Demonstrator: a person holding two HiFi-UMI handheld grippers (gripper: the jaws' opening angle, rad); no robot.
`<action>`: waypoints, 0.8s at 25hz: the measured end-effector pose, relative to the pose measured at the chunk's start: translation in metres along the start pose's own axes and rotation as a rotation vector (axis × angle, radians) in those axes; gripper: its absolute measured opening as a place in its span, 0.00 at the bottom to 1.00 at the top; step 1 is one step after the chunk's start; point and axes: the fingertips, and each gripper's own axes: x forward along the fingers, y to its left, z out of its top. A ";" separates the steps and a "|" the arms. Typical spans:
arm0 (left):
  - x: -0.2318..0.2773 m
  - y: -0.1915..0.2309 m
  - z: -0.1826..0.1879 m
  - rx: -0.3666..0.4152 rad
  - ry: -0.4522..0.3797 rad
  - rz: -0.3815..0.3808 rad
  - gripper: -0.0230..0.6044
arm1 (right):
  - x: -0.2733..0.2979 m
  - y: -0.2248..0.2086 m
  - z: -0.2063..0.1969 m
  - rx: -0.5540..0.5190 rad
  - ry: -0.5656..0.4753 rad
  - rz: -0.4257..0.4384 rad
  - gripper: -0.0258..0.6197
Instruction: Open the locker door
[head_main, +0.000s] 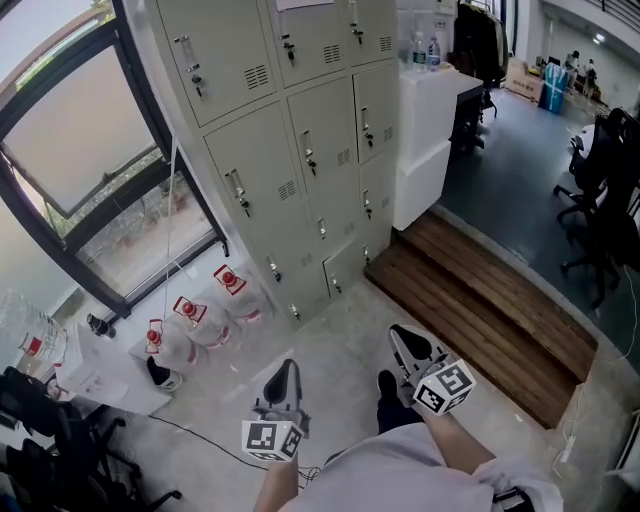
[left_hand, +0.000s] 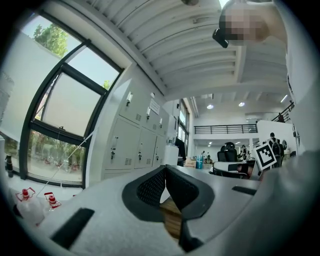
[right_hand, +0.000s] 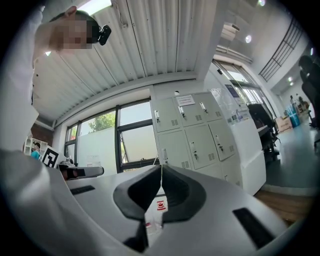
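Observation:
A bank of grey-beige lockers (head_main: 300, 130) stands ahead against the wall, every door shut, each with a small handle and a vent. It also shows in the left gripper view, lockers (left_hand: 135, 137), and in the right gripper view, lockers (right_hand: 195, 135). My left gripper (head_main: 287, 367) is low in the head view, well short of the lockers, its jaws shut with nothing between them (left_hand: 165, 168). To its right, my right gripper (head_main: 402, 336) is also shut and empty (right_hand: 160, 167). Neither touches a door.
Clear plastic jugs with red caps (head_main: 205, 315) lie on the floor by the window (head_main: 90, 150) at the left. A wooden step (head_main: 480, 300) runs right of the lockers, beside a white counter (head_main: 430, 120). Office chairs (head_main: 600, 190) stand far right. A dark chair (head_main: 50, 440) is at bottom left.

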 end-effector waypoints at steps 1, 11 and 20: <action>0.009 0.005 -0.001 0.002 0.001 0.002 0.05 | 0.009 -0.007 -0.002 -0.001 -0.002 0.004 0.06; 0.178 0.080 0.000 0.017 0.001 0.096 0.05 | 0.179 -0.122 0.000 -0.023 0.044 0.117 0.06; 0.353 0.122 0.020 0.057 -0.001 0.139 0.05 | 0.325 -0.231 0.029 -0.058 0.084 0.224 0.06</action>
